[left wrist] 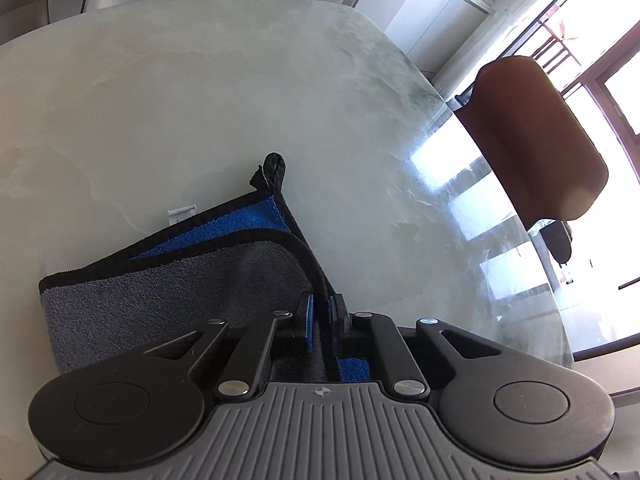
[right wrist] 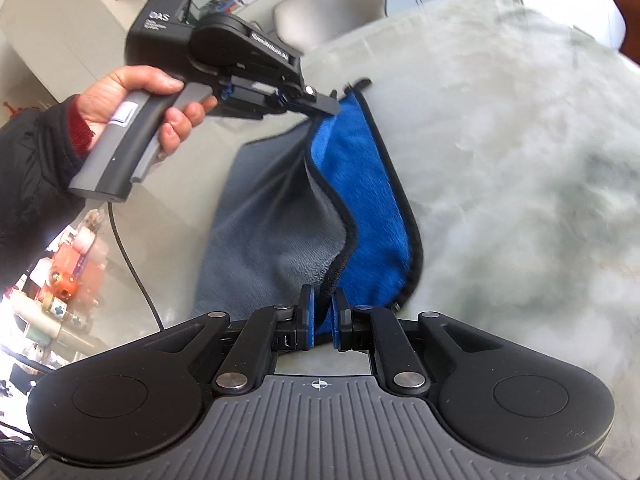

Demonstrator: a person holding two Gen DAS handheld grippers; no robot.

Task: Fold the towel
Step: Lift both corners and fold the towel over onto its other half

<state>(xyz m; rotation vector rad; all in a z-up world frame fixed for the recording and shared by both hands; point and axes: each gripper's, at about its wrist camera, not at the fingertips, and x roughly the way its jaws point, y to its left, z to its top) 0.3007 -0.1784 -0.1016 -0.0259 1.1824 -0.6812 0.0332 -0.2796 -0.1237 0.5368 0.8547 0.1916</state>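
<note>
A towel, grey on one side and blue on the other with black edging, lies partly folded on the pale marble table. My left gripper is shut on its black edge near a corner, and a hanging loop lies beyond. In the right wrist view the towel shows a grey flap raised over the blue layer. My right gripper is shut on the flap's near edge. The left gripper pinches the far end of that flap, held by a hand.
A brown chair stands at the table's right edge, by bright windows. A grey chair sits at the far side. A black cable hangs from the left gripper's handle. Bare tabletop spreads to the right of the towel.
</note>
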